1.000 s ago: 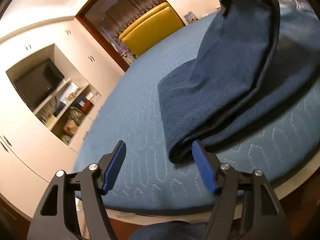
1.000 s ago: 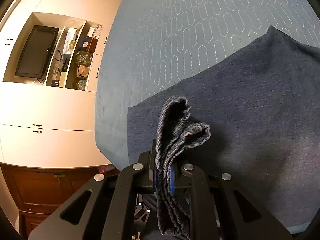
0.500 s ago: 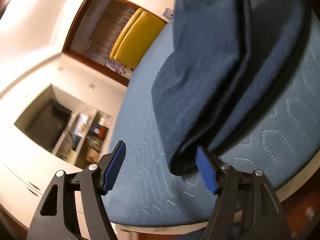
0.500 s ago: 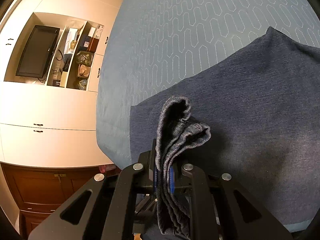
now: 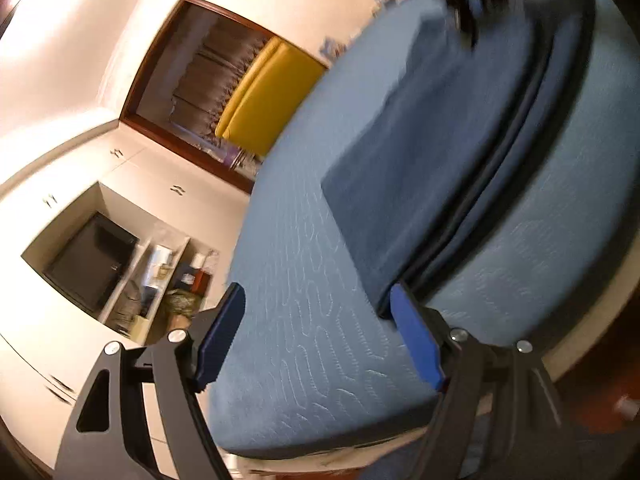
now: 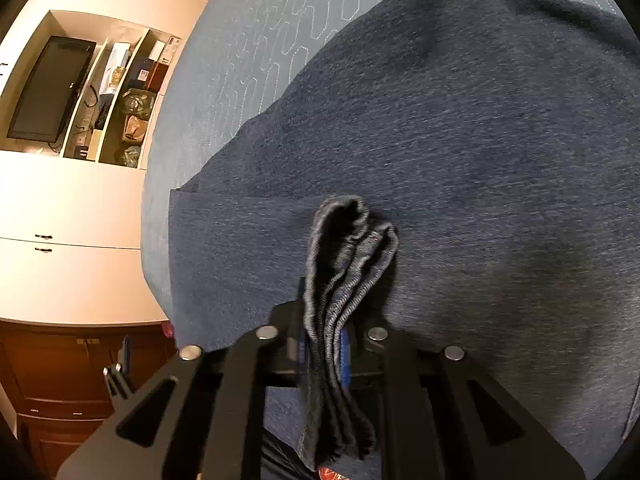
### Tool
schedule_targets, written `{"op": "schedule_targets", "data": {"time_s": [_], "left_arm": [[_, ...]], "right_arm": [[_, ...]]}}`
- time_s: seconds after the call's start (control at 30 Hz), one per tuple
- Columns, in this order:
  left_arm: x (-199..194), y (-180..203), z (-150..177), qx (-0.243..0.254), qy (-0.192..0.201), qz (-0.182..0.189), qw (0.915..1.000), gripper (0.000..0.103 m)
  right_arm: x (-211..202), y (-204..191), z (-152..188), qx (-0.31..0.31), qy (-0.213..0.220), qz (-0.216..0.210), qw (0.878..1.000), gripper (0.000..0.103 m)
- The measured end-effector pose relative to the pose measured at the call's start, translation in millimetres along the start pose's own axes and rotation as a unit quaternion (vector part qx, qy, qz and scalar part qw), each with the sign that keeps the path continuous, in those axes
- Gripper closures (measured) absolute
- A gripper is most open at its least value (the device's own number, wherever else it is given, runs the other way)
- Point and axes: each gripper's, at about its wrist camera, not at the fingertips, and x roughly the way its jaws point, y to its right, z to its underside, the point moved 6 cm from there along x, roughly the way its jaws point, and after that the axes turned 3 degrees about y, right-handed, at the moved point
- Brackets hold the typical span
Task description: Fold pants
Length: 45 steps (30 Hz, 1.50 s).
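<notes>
Both wrist views look down closely onto the bed (image 5: 304,264).

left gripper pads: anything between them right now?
Only bare bedspread lies between the left gripper pads, in the left wrist view. Its jaws are opening. The pants corner sits just past the right-hand pad; touching or not, I can't tell.

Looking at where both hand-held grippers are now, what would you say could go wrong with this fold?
1. The right hand-held gripper is opening with the bunched hem between its pads; released here, it may spring open on the pants.
2. The open left hand-held gripper sits beside the fold corner and could nudge it askew.
</notes>
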Motion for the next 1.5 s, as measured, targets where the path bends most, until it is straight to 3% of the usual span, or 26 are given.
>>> {"op": "schedule_targets", "data": {"time_s": [0.03, 0.07, 0.13, 0.2, 0.33, 0.43, 0.57, 0.63, 0.73, 0.77, 0.8, 0.87, 0.97, 1.07, 1.13, 1.17, 1.2, 1.27, 1.33, 1.43, 1.47, 1.5], "left_arm": [[-13.2, -1.1, -13.7, -0.035, 0.020, 0.022, 0.9989, 0.028], [-22.7, 2.9, -29.1, -0.054, 0.039, 0.038, 0.9971, 0.030], [-36.4, 17.2, -60.0, -0.063, 0.074, 0.060, 0.9935, 0.038], [-46.7, 46.4, -98.9, -0.067, 0.113, 0.105, 0.9857, 0.044], [-56.1, 102.5, -151.7, -0.028, 0.162, 0.145, 0.9757, 0.050], [-41.7, 133.4, -173.9, -0.002, 0.157, 0.160, 0.9746, 0.054], [-24.1, 162.4, -175.6, 0.025, 0.119, 0.165, 0.9788, 0.055], [-16.2, 171.1, -170.5, 0.038, 0.096, 0.173, 0.9794, 0.055], [-14.9, 177.3, -170.9, 0.058, 0.103, 0.155, 0.9807, 0.056], [-12.3, 176.6, -172.6, 0.051, 0.097, 0.162, 0.9808, 0.062], [-11.1, 178.0, -173.1, 0.042, 0.087, 0.174, 0.9800, 0.075], [-7.4, 170.6, -179.8, 0.031, 0.079, 0.177, 0.9805, 0.084], [-16.6, 151.0, -190.4, 0.004, 0.088, 0.181, 0.9796, 0.088], [-10.4, 162.6, -185.8, 0.023, 0.080, 0.191, 0.9781, 0.088], [-5.1, 171.4, -179.1, 0.032, 0.075, 0.205, 0.9753, 0.081], [-7.7, 171.0, -177.5, 0.027, 0.079, 0.203, 0.9756, 0.075], [-16.4, 177.1, -178.9, 0.018, 0.080, 0.210, 0.9743, 0.055], [-24.4, 148.1, -178.8, -0.050, 0.093, 0.228, 0.9678, 0.039], [-20.3, 110.7, -173.8, -0.125, 0.085, 0.239, 0.9592, 0.039], [13.5, 39.2, -152.8, -0.270, 0.048, 0.233, 0.9329, 0.058], [38.6, 15.6, -139.1, -0.328, 0.019, 0.244, 0.9125, 0.066], [62.1, -0.6, -127.7, -0.363, -0.007, 0.243, 0.8995, 0.078]], "right_arm": [[-2.2, 1.0, -0.9, 0.000, 0.001, -0.003, 1.000, 0.075], [-6.0, 1.5, -3.2, 0.003, 0.006, -0.011, 1.000, 0.061], [-15.2, 1.8, -7.8, 0.003, 0.022, -0.016, 1.000, 0.039], [-21.7, 0.9, -11.9, -0.002, 0.032, -0.016, 0.999, 0.037], [-18.7, -1.0, -21.4, -0.007, 0.020, -0.019, 1.000, 0.037], [-15.1, -5.9, -25.2, -0.021, 0.018, -0.011, 1.000, 0.044], [-11.2, -3.3, -28.6, -0.030, 0.014, 0.010, 0.999, 0.071], [-10.5, 0.0, -29.5, -0.037, 0.012, 0.008, 0.999, 0.073], [-8.4, -1.0, -29.0, -0.050, 0.016, 0.016, 0.998, 0.078], [-8.1, -1.9, -28.7, -0.053, 0.019, 0.018, 0.998, 0.079], [-8.4, -2.7, -28.8, -0.053, 0.022, 0.022, 0.998, 0.080], [-14.0, -9.1, -27.4, -0.063, 0.034, 0.031, 0.997, 0.082], [-26.5, -21.0, -25.3, -0.082, 0.055, 0.035, 0.994, 0.090], [-16.6, -13.8, -24.9, -0.087, 0.050, 0.053, 0.994, 0.090], [-7.6, -7.4, -23.2, -0.095, 0.049, 0.074, 0.992, 0.090], [-6.1, -6.0, -22.4, -0.098, 0.054, 0.079, 0.991, 0.088], [-7.9, -5.8, -22.0, -0.098, 0.062, 0.075, 0.990, 0.084], [-19.4, -3.8, -23.6, -0.099, 0.086, 0.091, 0.987, 0.057], [-44.2, -5.8, -26.2, -0.104, 0.136, 0.109, 0.979, 0.045], [-78.3, -18.0, -20.8, -0.123, 0.201, 0.142, 0.961, 0.041], [-84.5, -27.1, -15.0, -0.136, 0.220, 0.155, 0.954, 0.040], [-85.6, -34.8, -9.5, -0.146, 0.230, 0.164, 0.948, 0.040]]}}
